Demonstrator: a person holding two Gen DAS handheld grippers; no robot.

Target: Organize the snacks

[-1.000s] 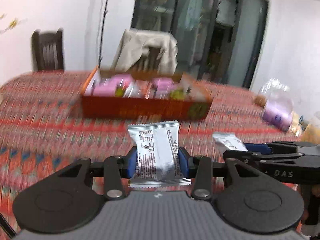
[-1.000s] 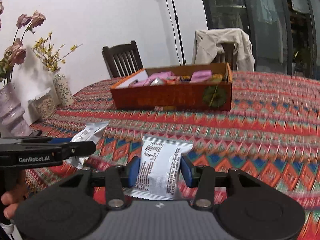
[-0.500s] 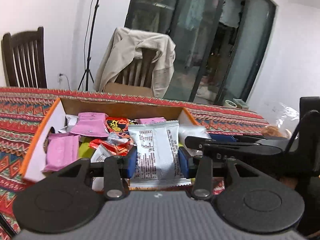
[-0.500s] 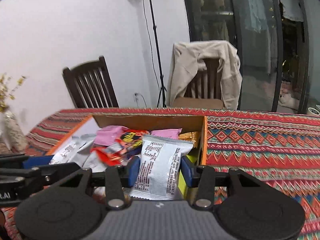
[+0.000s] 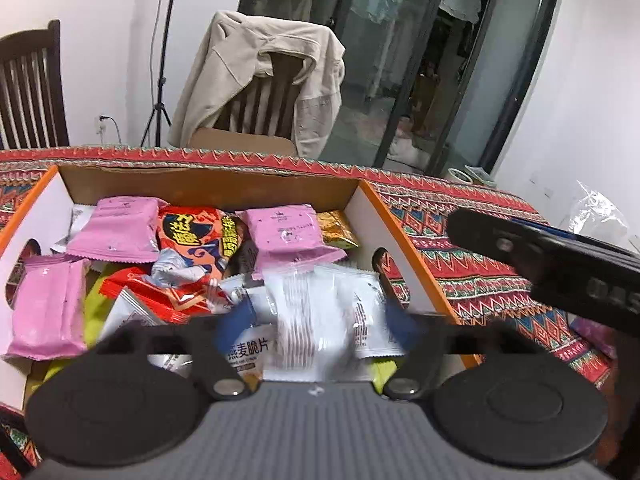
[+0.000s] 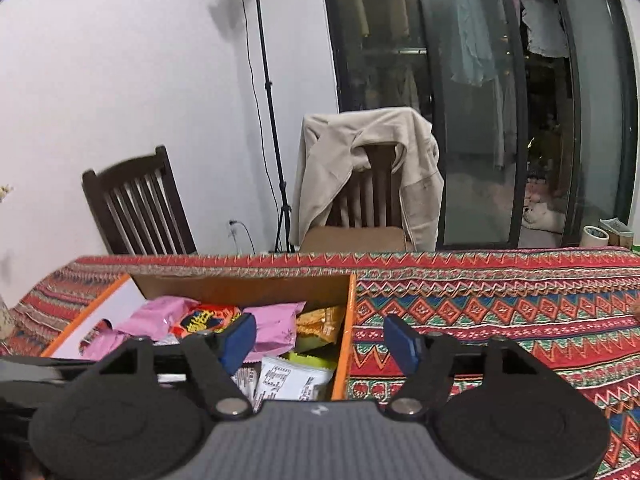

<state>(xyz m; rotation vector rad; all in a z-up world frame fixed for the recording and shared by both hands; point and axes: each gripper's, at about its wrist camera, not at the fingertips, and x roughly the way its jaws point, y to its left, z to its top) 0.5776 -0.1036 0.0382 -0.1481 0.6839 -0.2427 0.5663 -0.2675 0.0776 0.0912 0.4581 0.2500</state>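
The left hand-held gripper [image 5: 320, 320] hung over the box [image 5: 404, 236] with its blue pads spread wide, released; a white packet [image 5: 312, 320] appeared blurred between them, touching neither pad, above the other snacks. The right hand-held gripper [image 6: 320, 340] was likewise spread apart and held nothing, poised over the box's right wall [image 6: 344, 344]. Just below it a white printed packet [image 6: 292, 380] lay inside the box near that wall. Farther in, pink packets [image 5: 116, 232] and an orange-red bag [image 5: 196, 236] lay piled against the back wall. The box stood on a counter covered by a red patterned cloth [image 6: 500, 308]. Beyond the counter, a beige jacket [image 6: 360, 160] was draped over a chair.
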